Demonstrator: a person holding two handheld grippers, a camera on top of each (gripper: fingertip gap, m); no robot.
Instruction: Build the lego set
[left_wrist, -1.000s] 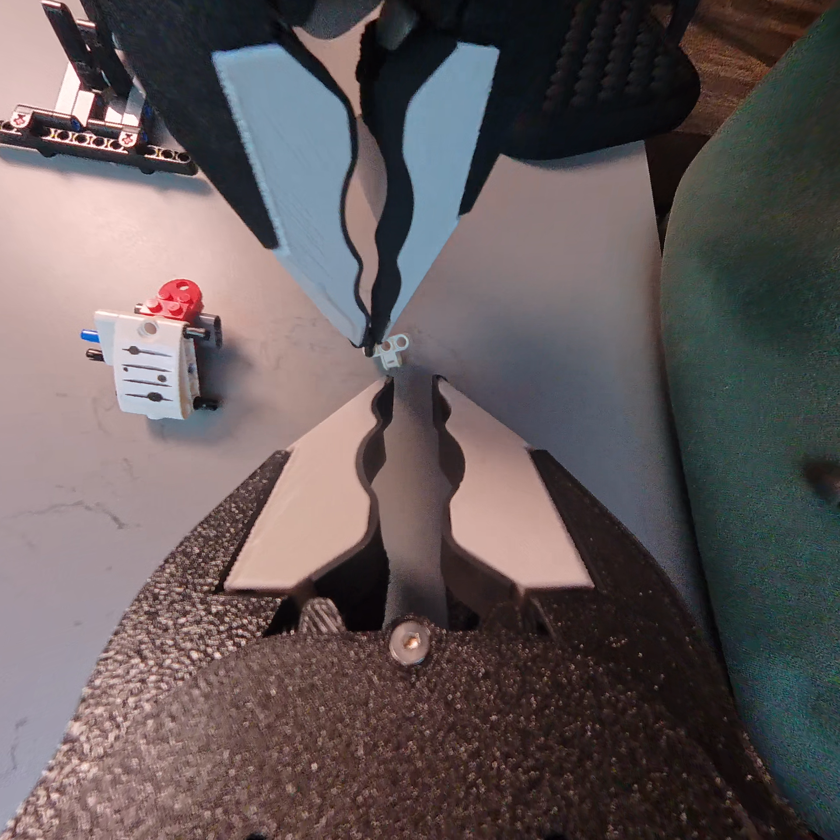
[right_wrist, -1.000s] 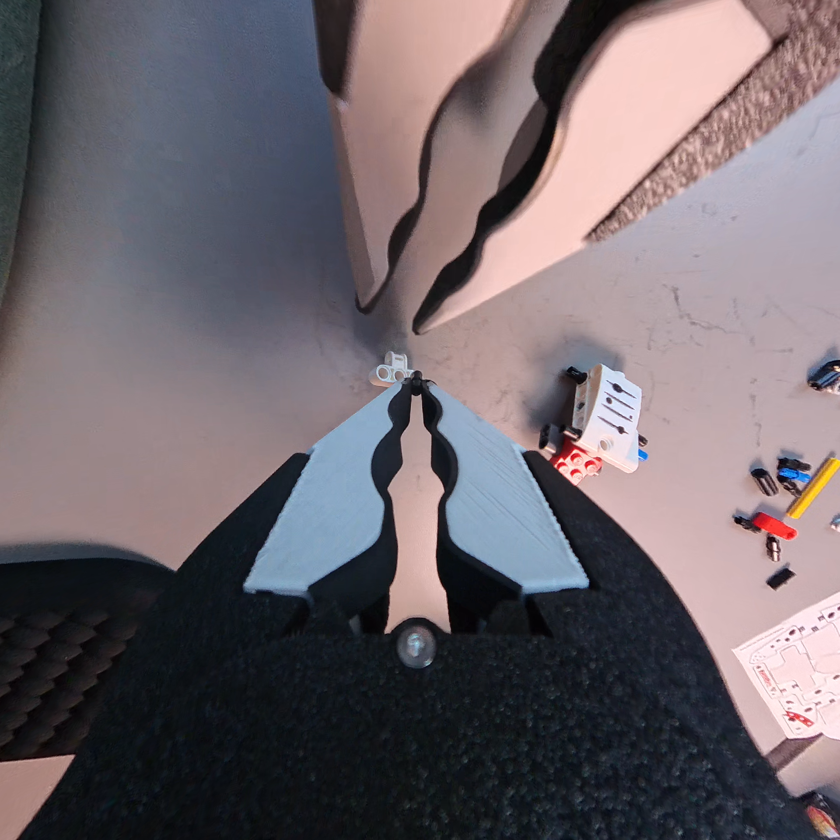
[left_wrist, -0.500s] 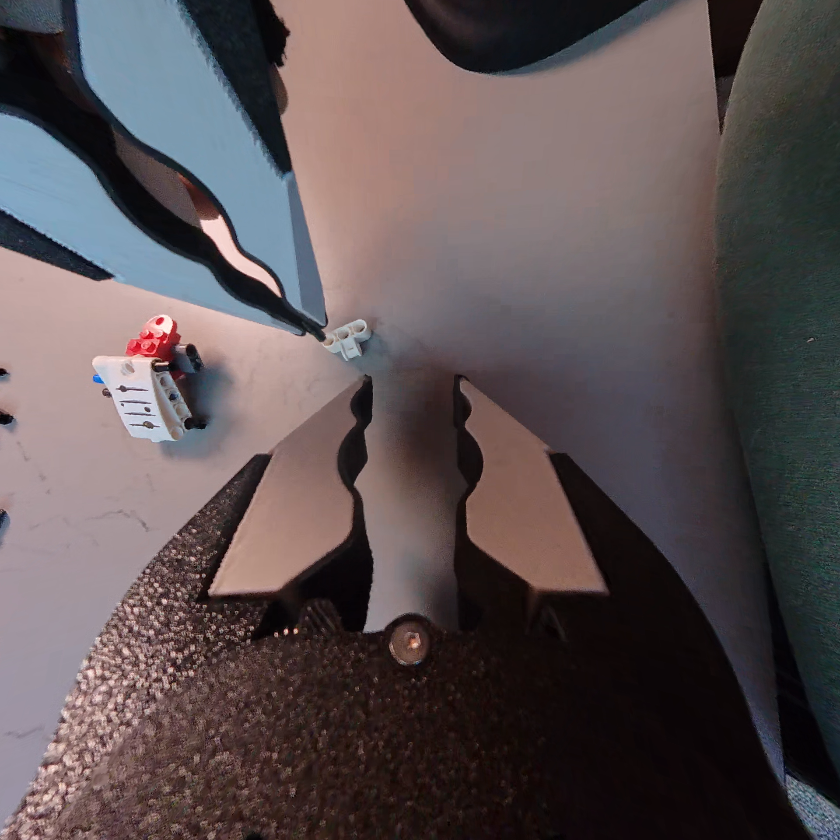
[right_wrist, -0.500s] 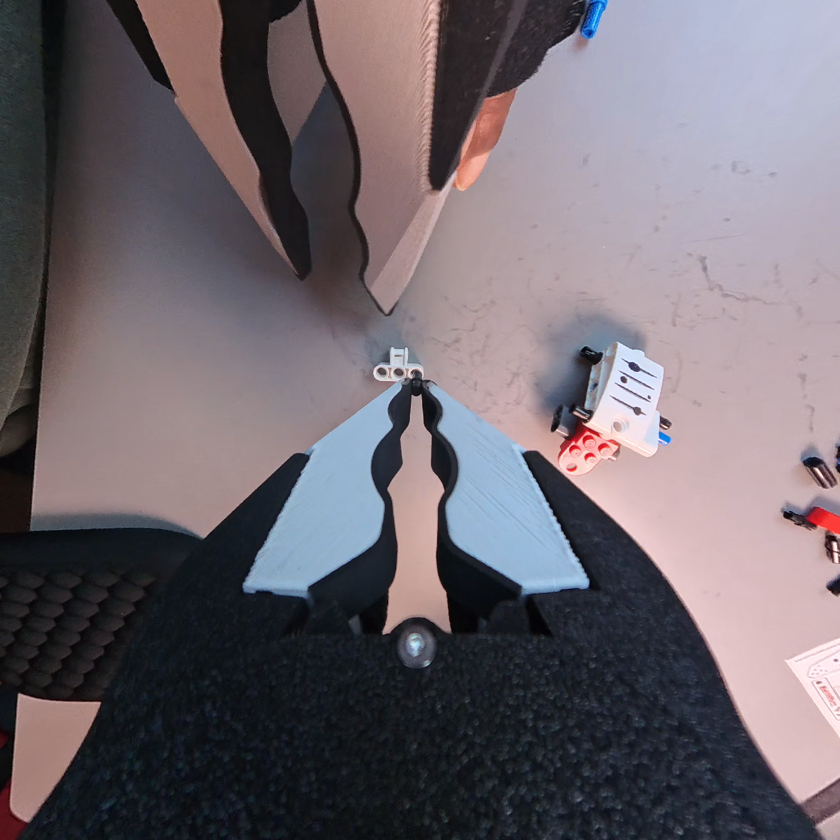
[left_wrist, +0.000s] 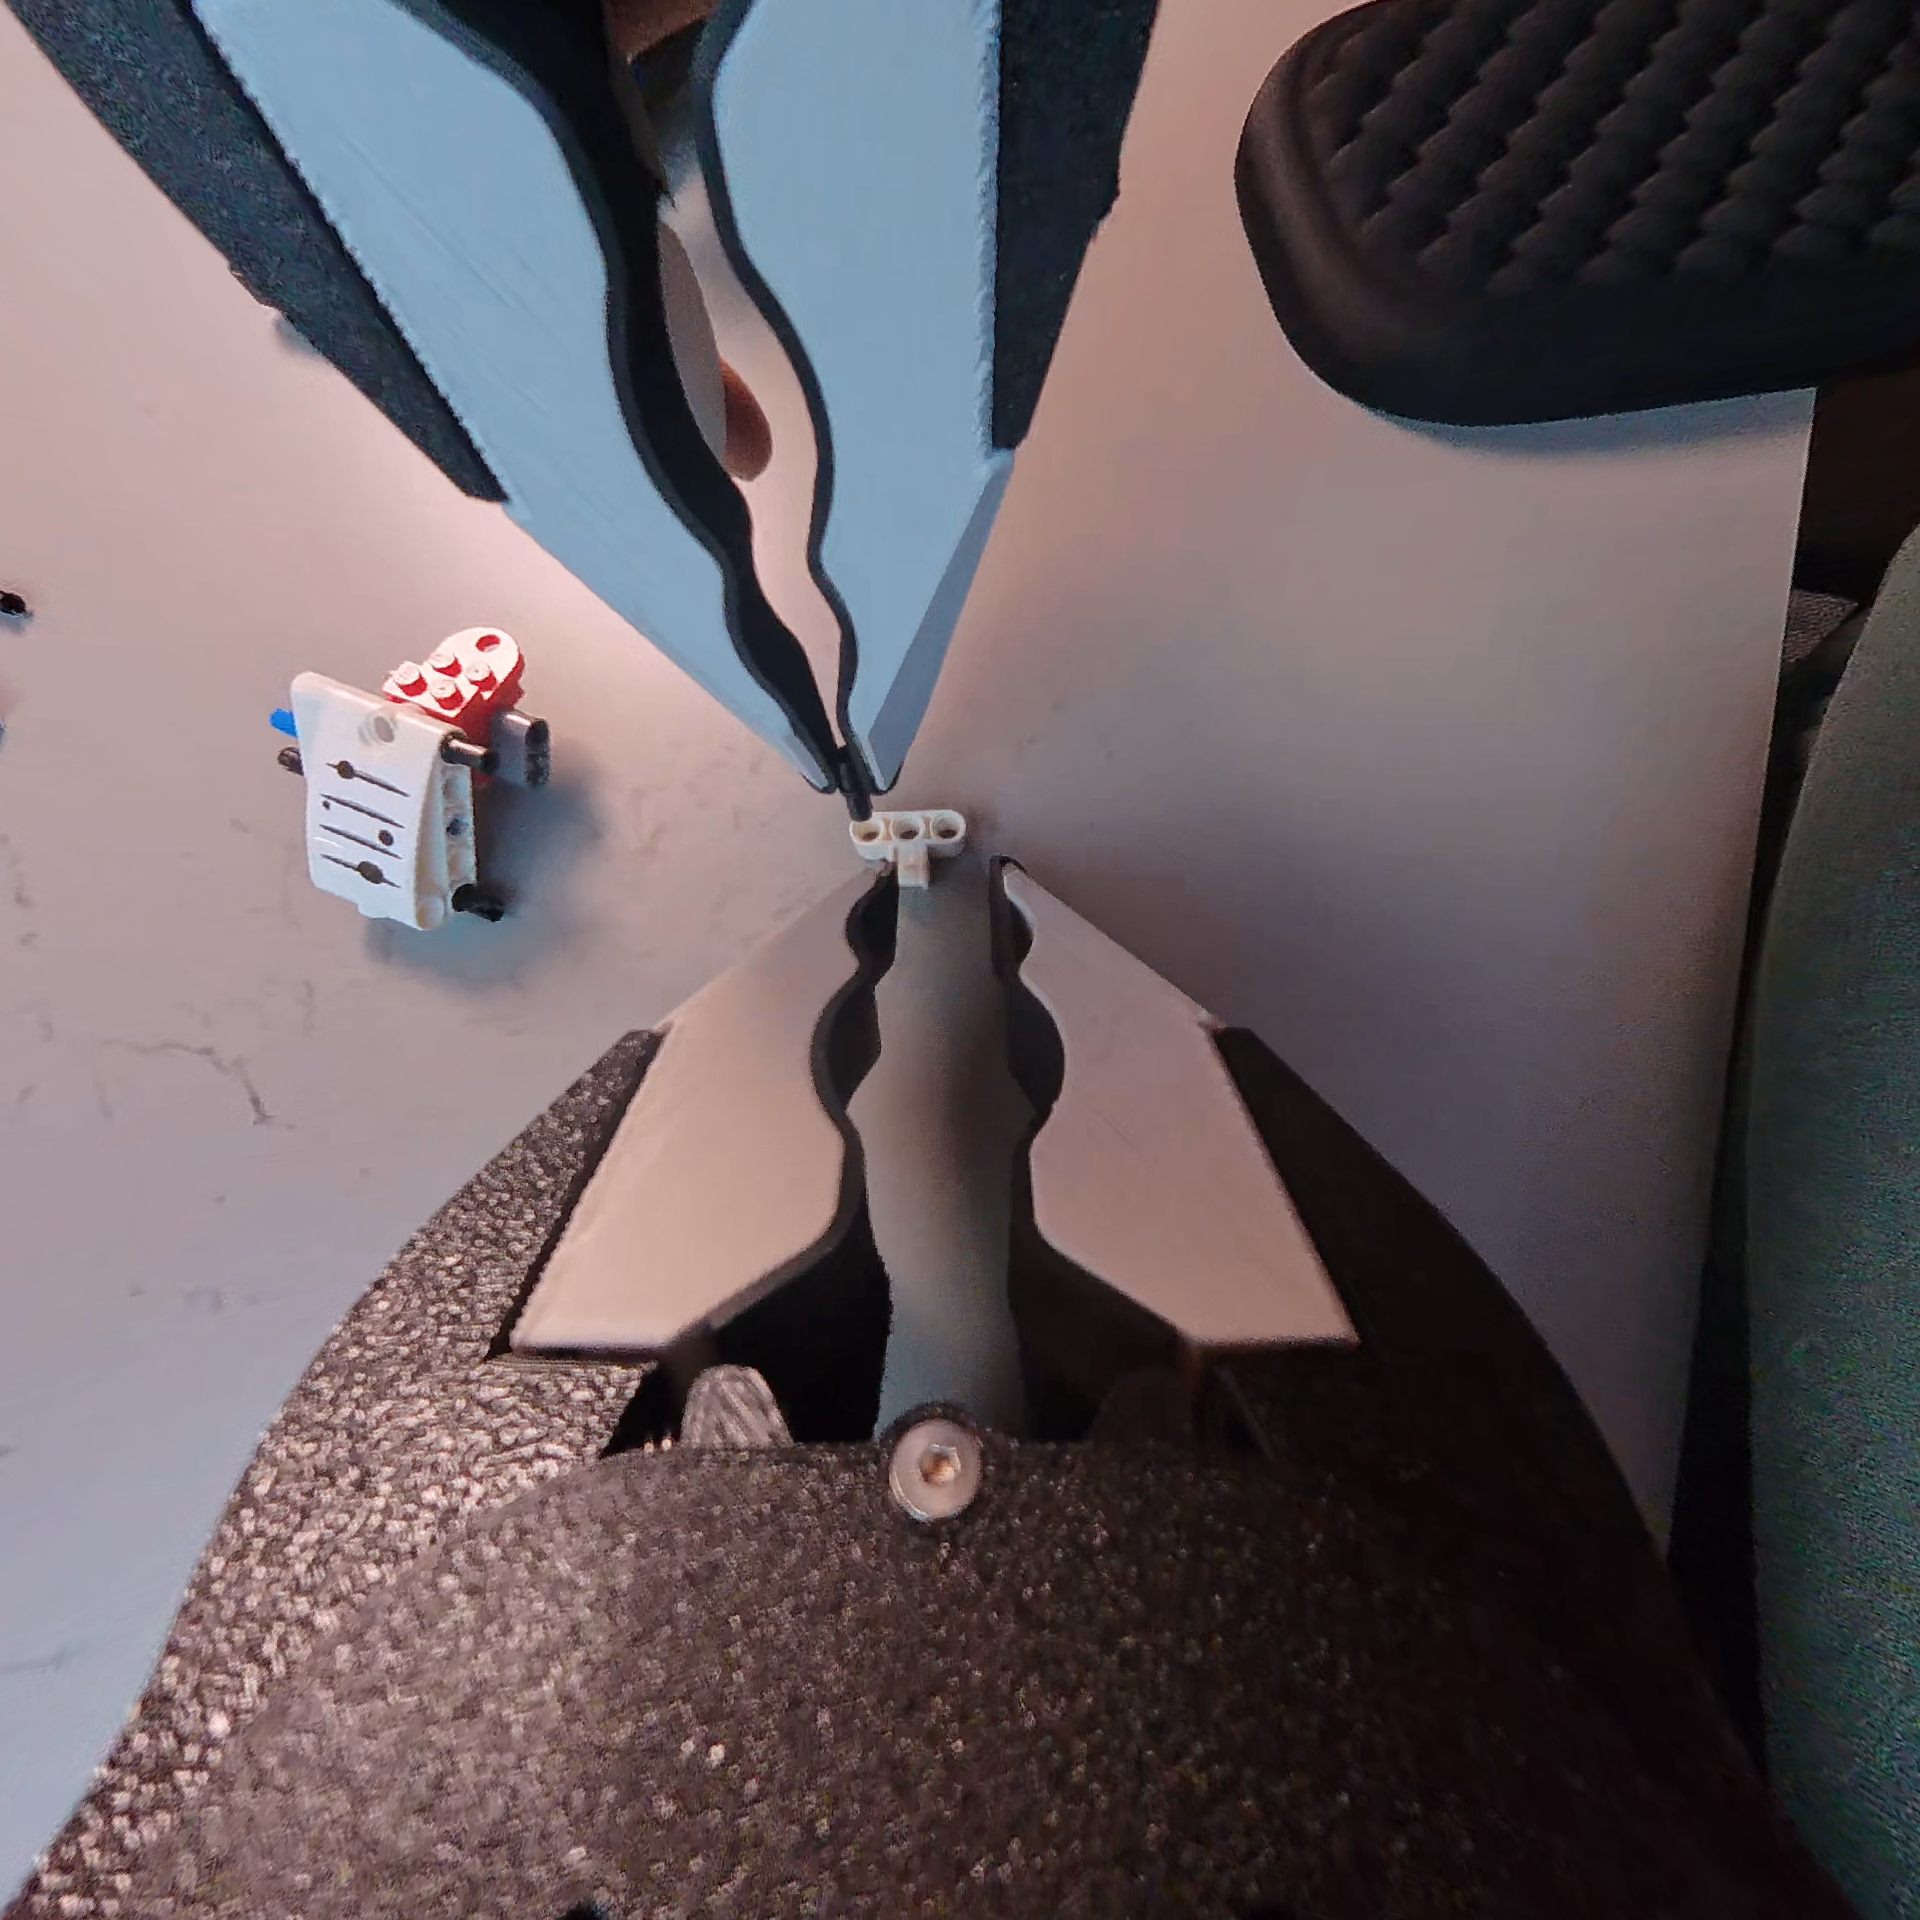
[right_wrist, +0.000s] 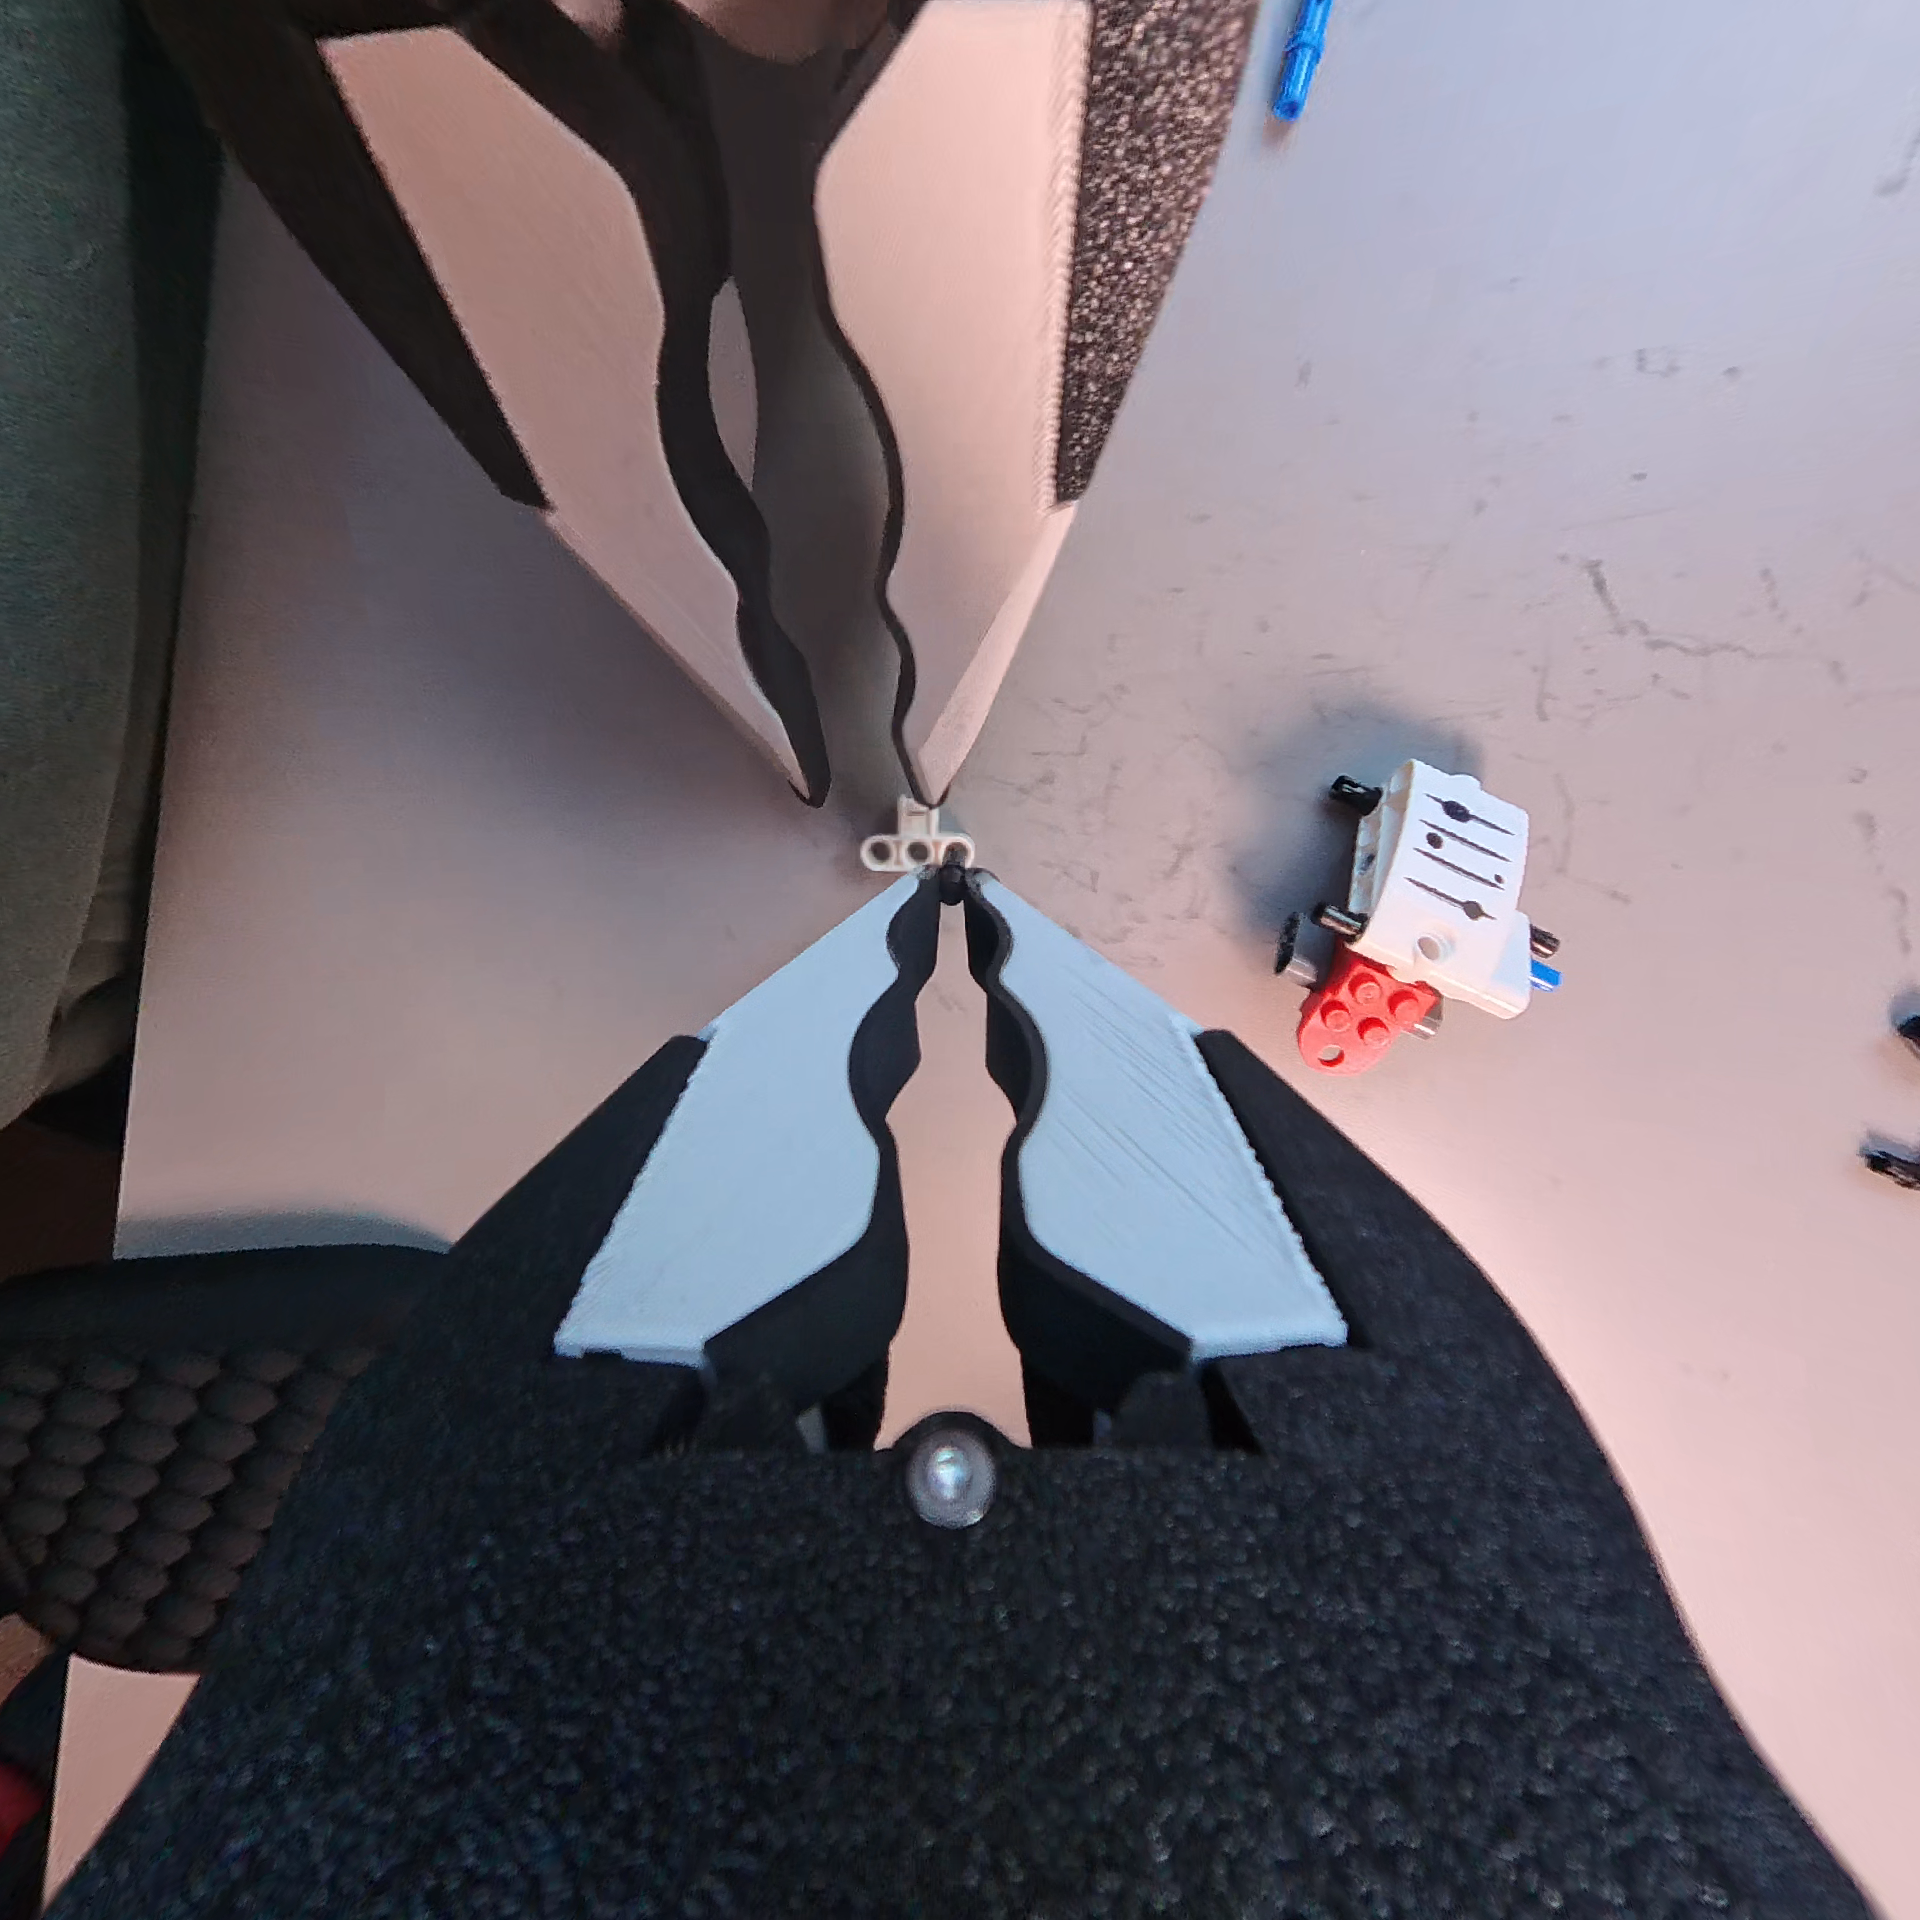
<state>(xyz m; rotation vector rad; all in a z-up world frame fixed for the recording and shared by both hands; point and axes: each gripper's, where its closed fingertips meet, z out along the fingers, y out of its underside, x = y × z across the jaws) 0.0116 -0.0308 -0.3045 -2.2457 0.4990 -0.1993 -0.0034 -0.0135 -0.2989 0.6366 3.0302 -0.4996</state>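
- Right wrist view: the right gripper (right_wrist: 948, 883) is clenched on a small black pin (right_wrist: 950, 878) pushed into the end hole of a white three-hole connector (right_wrist: 916, 844) above the table (right_wrist: 1558, 520).
- The left gripper (left_wrist: 935, 883) is spread, its tips flanking the connector's stub.
- A white-and-red assembly (right_wrist: 1423, 914) lies well apart on the table.

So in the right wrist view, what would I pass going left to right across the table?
Green chair → small white connector → white-and-red lego assembly → black pins at the right edge.
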